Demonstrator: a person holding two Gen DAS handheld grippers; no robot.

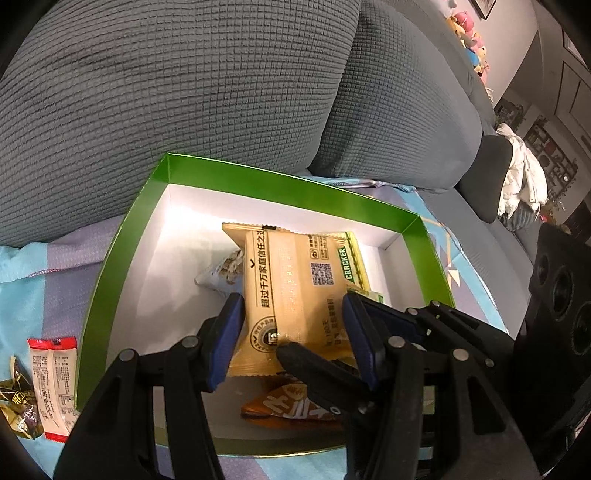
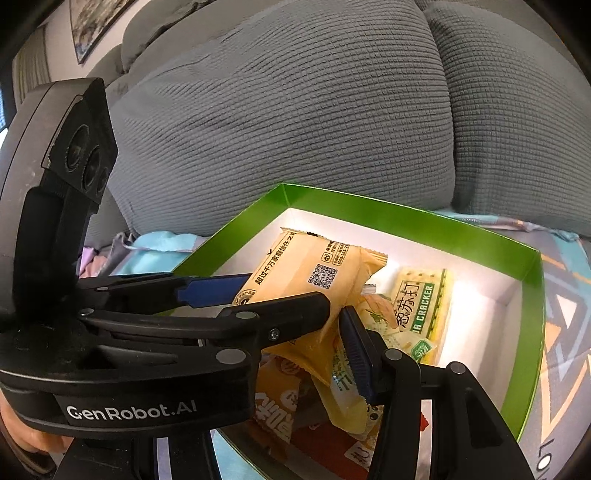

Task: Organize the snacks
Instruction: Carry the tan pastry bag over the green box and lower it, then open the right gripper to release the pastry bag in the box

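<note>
Both grippers, left gripper (image 1: 293, 328) and right gripper (image 2: 334, 321), clamp one yellow snack packet (image 1: 295, 288) above the green box (image 1: 122, 258) at frame centre.

Grey sofa cushions (image 1: 184, 92) fill the upper part of my view. A patterned blue and lilac cover (image 1: 476, 273) spreads below them. At upper right I see plush toys (image 1: 467, 27) and crumpled white cloth (image 1: 521, 173).
</note>
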